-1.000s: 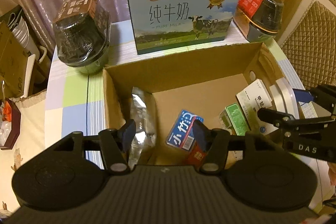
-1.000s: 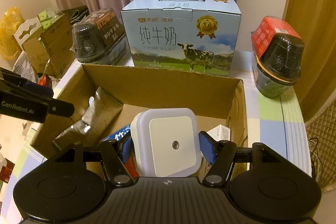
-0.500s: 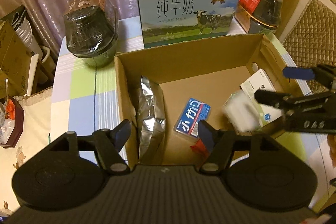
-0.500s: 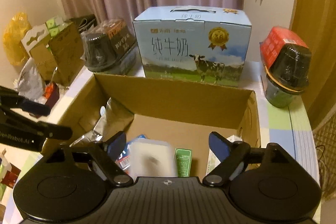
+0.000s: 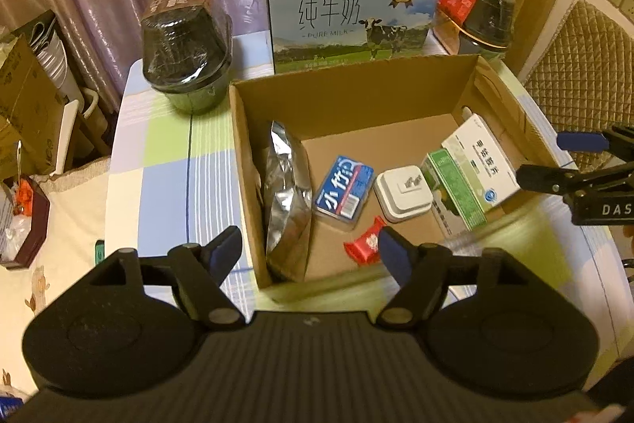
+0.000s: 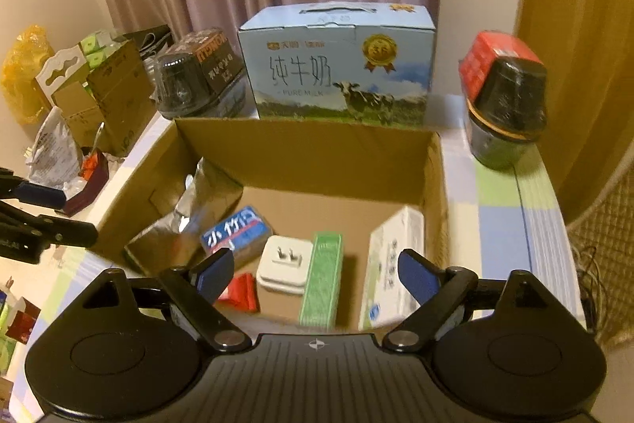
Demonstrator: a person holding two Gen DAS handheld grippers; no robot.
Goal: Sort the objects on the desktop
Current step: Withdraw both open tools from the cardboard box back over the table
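Left wrist: left gripper [image 5: 311,248] jaws wide, empty. Plug-in night light [image 5: 403,192] lies prongs-up in cardboard box [image 5: 356,98], ahead-right of jaws.

Right wrist: right gripper [image 6: 317,272] jaws wide, empty; night light [image 6: 284,264] just ahead between them. Likely light, rigid, smooth; grip flat sides.

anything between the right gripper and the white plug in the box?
Nothing visible. The right gripper hangs open above the cardboard box, and the white plug lies prongs-up on the floor, between the blue packet and green carton.
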